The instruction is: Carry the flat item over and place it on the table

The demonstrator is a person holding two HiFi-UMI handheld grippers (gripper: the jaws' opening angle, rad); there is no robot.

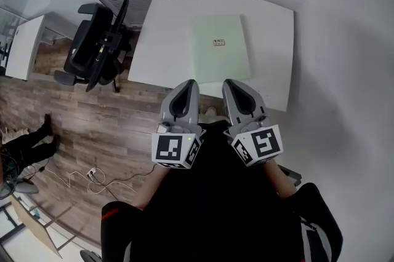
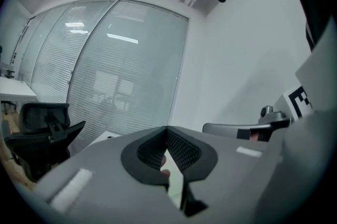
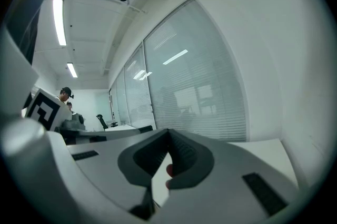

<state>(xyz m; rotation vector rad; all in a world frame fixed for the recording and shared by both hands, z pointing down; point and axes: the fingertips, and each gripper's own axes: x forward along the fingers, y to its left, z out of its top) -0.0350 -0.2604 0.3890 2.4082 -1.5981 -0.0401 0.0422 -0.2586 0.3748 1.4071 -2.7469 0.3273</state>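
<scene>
Head view: A pale green flat item (image 1: 220, 48) is recorded lying flat on the white tabletop (image 1: 160, 39), with a small label at its middle. The left gripper (image 1: 188, 83) and right gripper (image 1: 229, 82) are held side by side at the near edge of the tabletop, tips pointed toward the flat item and apart from it. Neither gripper is seen touching anything. A black office chair (image 1: 98, 45) is noted on the wooden floor (image 1: 92, 125) to the left of the tabletop, and loose cables (image 1: 86, 176) are seen on the floor further back.

Left gripper view: The jaws of the left gripper (image 2: 167, 129) are found together, tip against tip, with nothing caught between them. The office chair (image 2: 42, 125) is seen at the left, a glass wall with blinds (image 2: 121, 70) behind, and the right gripper's marker cube (image 2: 300, 102) at the right edge.

Right gripper view: The jaws of the right gripper (image 3: 168, 132) are likewise found together and empty. A stretch of the tabletop (image 3: 268, 149) is visible to the right, and the glass wall with blinds (image 3: 200, 91) beyond.
</scene>
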